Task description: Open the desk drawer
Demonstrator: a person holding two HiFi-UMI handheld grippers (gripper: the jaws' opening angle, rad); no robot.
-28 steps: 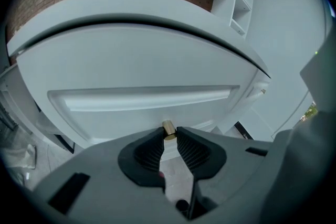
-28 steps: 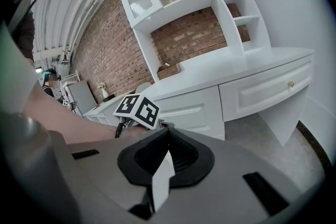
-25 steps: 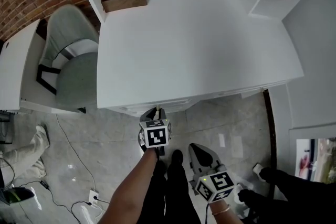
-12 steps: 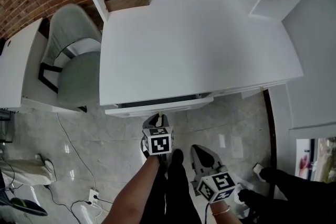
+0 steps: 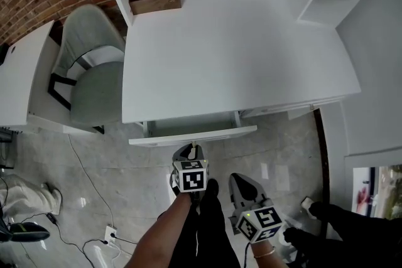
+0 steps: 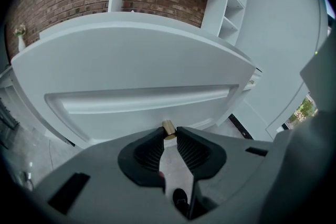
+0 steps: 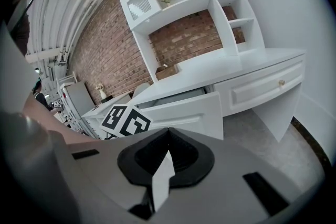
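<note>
White desk (image 5: 239, 53) stands against a brick wall, and its drawer (image 5: 191, 132) is partly out at the near edge. The left gripper (image 5: 193, 149) pinches the small brass knob (image 6: 168, 128) with only its jaw tips. The right gripper (image 5: 242, 185), to its right, is closed and empty. A slanted pull may let the knob slip out, or jam the drawer.

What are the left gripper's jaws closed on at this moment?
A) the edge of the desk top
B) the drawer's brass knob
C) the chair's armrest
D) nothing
B: the left gripper has its jaws pinched on the brass knob of the drawer front.
</note>
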